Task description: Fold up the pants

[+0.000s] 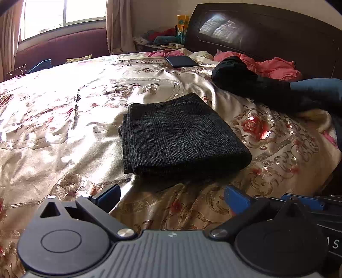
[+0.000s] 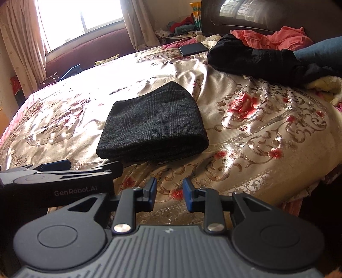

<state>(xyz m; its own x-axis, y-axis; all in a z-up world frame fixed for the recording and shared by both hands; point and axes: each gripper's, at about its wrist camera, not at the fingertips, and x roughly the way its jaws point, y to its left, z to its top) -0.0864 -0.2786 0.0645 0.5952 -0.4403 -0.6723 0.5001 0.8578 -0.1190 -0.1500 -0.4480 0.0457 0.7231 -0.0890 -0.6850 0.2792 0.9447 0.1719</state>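
Blue-padded and spread wide, the left gripper (image 1: 173, 196) holds nothing; the right gripper (image 2: 170, 194) stands partly parted, its pads bare too. Both hover above the floral satin bedspread (image 2: 256, 128). Just beyond them lie the folded dark pants (image 1: 181, 132), a flat rectangle. Farther off, a black garment (image 2: 245, 57) is heaped near the headboard (image 1: 267, 32).

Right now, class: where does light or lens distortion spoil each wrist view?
Left wrist view: the window is blown out, sunlight glares off the satin bedspread, and the headboard curves. Right wrist view: the window and bedspread wash out white; the folded pants stay readable.
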